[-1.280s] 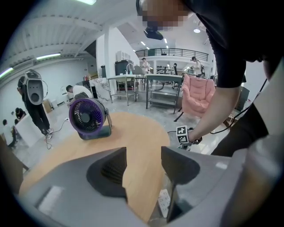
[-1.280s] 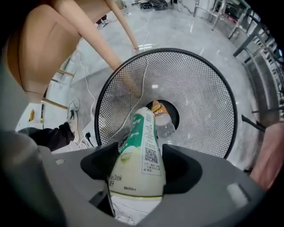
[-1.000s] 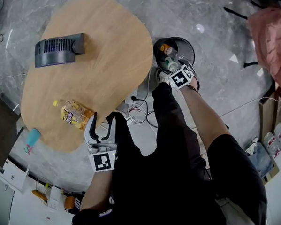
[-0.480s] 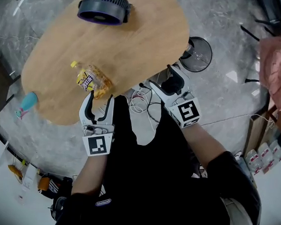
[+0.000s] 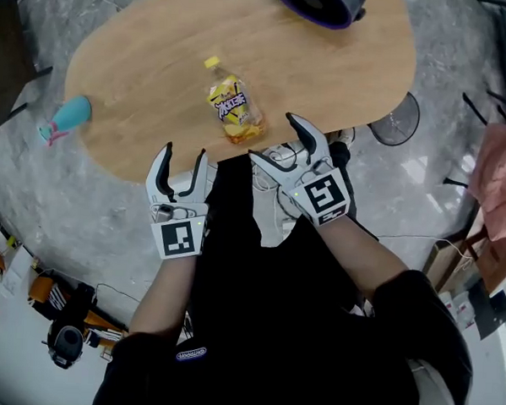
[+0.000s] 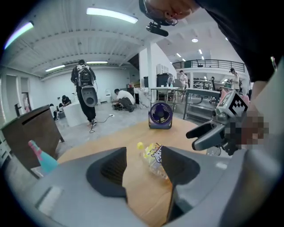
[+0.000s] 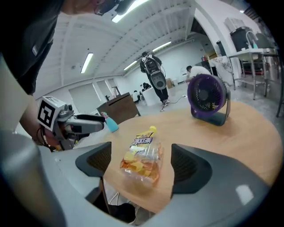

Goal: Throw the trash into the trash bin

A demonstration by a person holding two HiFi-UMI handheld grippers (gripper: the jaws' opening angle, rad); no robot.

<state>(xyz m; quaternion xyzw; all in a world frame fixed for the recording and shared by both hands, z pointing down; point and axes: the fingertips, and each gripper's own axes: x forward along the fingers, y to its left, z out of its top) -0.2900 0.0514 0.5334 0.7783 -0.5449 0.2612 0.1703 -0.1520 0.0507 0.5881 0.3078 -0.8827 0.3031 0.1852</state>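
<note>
One crumpled clear plastic bottle with a yellow cap and label (image 5: 232,112) lies on its side near the oval wooden tabletop (image 5: 141,73) edge. It looks light, thin-walled and slippery, so pinch across the middle. Right tool (image 5: 272,137), jaws just opening and empty, lines up just short of it; left tool (image 5: 183,151) gapes empty too.
</note>
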